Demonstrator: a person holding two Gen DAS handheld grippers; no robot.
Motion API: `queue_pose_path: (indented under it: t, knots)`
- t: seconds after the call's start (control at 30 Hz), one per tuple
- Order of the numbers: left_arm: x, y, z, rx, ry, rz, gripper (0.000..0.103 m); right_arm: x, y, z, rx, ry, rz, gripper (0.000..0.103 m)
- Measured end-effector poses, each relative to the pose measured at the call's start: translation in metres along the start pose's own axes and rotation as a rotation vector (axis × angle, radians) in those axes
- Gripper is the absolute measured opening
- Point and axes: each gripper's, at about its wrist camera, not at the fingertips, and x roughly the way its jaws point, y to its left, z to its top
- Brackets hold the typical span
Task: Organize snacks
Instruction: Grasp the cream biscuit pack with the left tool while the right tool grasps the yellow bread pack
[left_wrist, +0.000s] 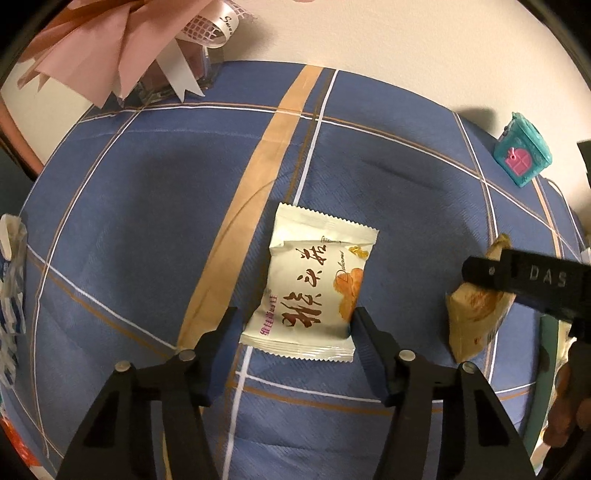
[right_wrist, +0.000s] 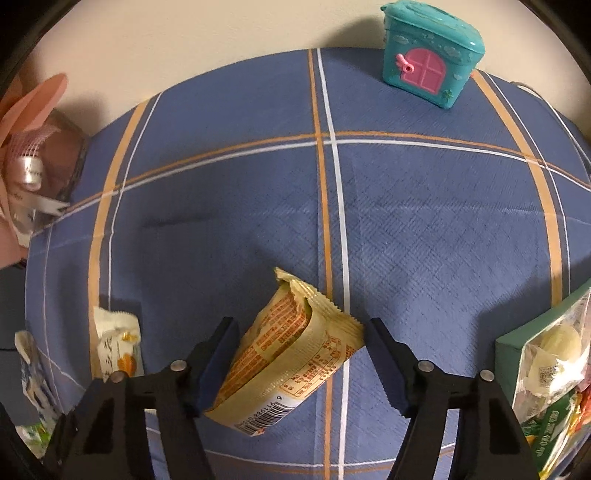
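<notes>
Legible markings
"DAS" on the black tongs body (left_wrist: 535, 284); "Swee…" on white ribbon (left_wrist: 226, 23); barcode digits "6 911…" on yellow snack packet (right_wrist: 288, 354).

Blue plaid tablecloth (right_wrist: 406, 229) crossed by orange and white stripes, lightly creased. Behind the tablecloth's far edge, a plain cream wall (right_wrist: 221, 33), dimly and warmly lit, with soft shadows. At the tablecloth's far right corner, a teal toy house (right_wrist: 430, 55) with pink door. At its far left corner, pink paper wrapping (left_wrist: 110, 44) with white ribbon.
</notes>
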Motion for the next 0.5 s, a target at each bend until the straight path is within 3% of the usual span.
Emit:
queue_pose_path:
  t: [0.27, 0.4, 0.5]
  knots:
    - [-0.005, -0.005, -0.015, -0.059, 0.018, -0.031, 0.062, -0.010, -0.012, -0.029, -0.059, 0.009, 0.010, 0.060]
    - [-0.011, -0.008, -0.022, -0.090, 0.032, -0.039, 0.061, -0.016, -0.016, -0.041, -0.076, 0.017, 0.023, 0.050]
    - [-0.019, -0.011, -0.030, -0.109, 0.036, -0.046, 0.061, -0.024, -0.023, -0.054, -0.088, 0.015, 0.022, 0.049]
